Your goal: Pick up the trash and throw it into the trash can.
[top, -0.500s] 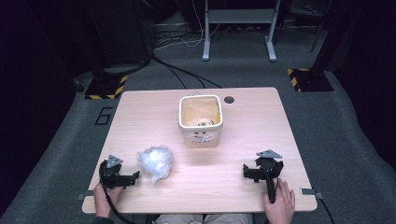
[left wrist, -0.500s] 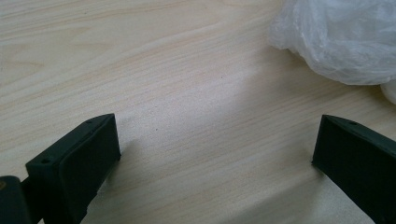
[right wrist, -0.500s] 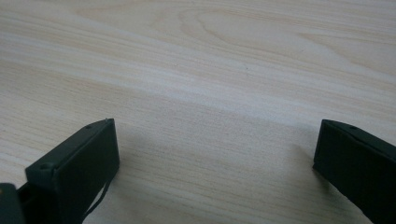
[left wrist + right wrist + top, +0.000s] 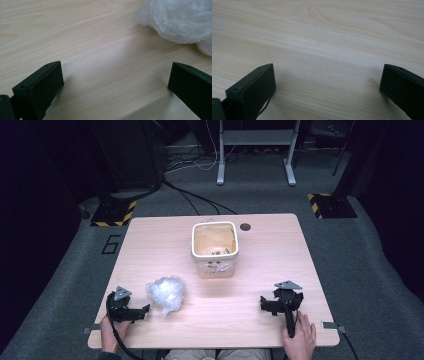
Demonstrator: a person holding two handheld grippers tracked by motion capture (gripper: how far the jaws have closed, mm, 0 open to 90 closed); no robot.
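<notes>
A pale wooden table [image 4: 270, 270] carries a white tub [image 4: 215, 248] standing upright near the middle of the far edge, just left of a small dark hole [image 4: 245, 227] in the tabletop. The tub is open at the top, with a few small bits lying at its bottom (too small to tell what they are).

A crumpled clear bag [image 4: 166, 293] lies towards the near left corner, well apart from the tub. Just beside it, nearer the left edge, the left gripper [image 4: 140, 310] rests on the table in the person's left hand [image 4: 109, 332], pointing towards the bag. In the left gripper view its jaws stand wide apart over bare wood with nothing between them, and the bag [image 4: 180, 20] sits ahead at the upper right, clear of both jaws.

The right gripper [image 4: 267, 304] lies near the near right corner, held by the right hand [image 4: 301, 340] at the near edge. In the right gripper view its jaws are likewise spread wide, with only table [image 4: 324, 37] grain between them.
</notes>
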